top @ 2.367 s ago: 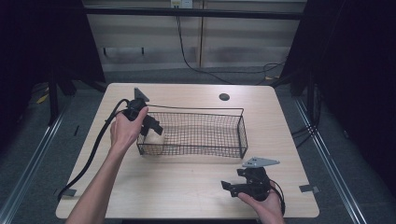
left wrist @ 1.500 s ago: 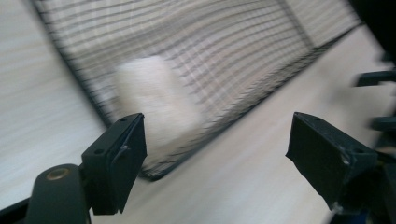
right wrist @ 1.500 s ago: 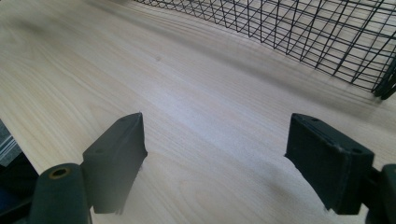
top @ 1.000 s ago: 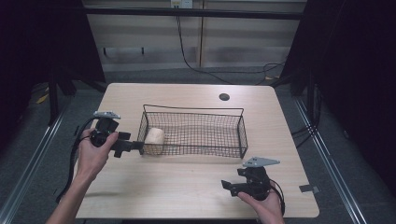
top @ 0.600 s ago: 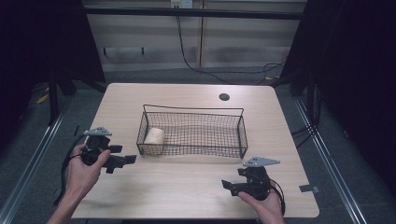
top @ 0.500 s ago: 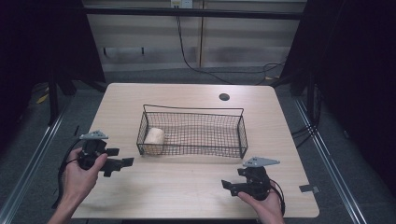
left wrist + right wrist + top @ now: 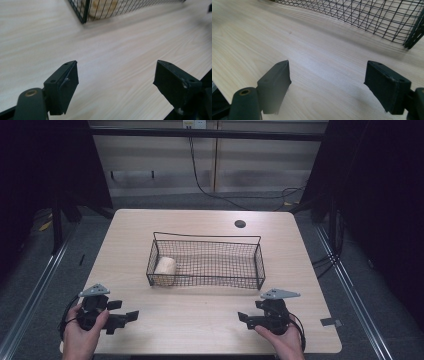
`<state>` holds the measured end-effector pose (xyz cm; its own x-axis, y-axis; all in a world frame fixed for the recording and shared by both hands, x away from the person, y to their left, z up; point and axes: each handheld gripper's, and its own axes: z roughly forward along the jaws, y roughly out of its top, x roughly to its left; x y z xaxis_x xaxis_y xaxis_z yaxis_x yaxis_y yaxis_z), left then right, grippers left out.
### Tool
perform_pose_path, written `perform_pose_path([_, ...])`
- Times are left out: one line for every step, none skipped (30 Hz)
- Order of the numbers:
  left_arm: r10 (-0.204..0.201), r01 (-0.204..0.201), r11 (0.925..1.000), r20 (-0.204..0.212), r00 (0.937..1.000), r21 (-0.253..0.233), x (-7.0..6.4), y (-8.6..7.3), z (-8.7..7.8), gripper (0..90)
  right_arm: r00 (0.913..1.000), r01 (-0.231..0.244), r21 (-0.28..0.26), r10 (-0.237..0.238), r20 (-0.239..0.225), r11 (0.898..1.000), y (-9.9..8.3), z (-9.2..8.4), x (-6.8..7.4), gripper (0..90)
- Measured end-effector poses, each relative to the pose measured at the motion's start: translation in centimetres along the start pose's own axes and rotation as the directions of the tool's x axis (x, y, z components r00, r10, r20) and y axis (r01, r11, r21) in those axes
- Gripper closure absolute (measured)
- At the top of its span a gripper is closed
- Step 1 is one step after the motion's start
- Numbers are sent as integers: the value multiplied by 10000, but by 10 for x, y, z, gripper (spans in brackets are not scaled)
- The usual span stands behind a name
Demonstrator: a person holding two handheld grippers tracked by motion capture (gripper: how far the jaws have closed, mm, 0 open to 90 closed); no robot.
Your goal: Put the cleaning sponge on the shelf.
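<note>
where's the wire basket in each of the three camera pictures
High view: wire basket at table centre, beyond both grippers.
Left gripper view: its corner at top, left of centre.
Right gripper view: its mesh side across the top right.
Shared landmark: the light wooden table.

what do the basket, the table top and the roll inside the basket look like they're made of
Black wire mesh basket: thin metal wire, likely dark-coated, open grid. Pale wood-grain table top: wood or laminate, matte, streaked grain. Cream cylindrical roll at the basket's left end: soft-looking, maybe paper or cloth; too blurred to tell.
</note>
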<state>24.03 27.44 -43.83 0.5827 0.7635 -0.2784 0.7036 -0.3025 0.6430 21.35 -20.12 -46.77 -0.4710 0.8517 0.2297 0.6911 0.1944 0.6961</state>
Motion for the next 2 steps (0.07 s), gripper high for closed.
perform_pose_path([24,-23,9999,93,10000,-97,-1,-3,0,195,10000,-18,-53,18,30,10000,0,0,0,202])
perform_pose_path([24,-23,9999,93,10000,-97,-1,-3,0,195,10000,-22,-99,22,73,9999,0,0,-1,202])
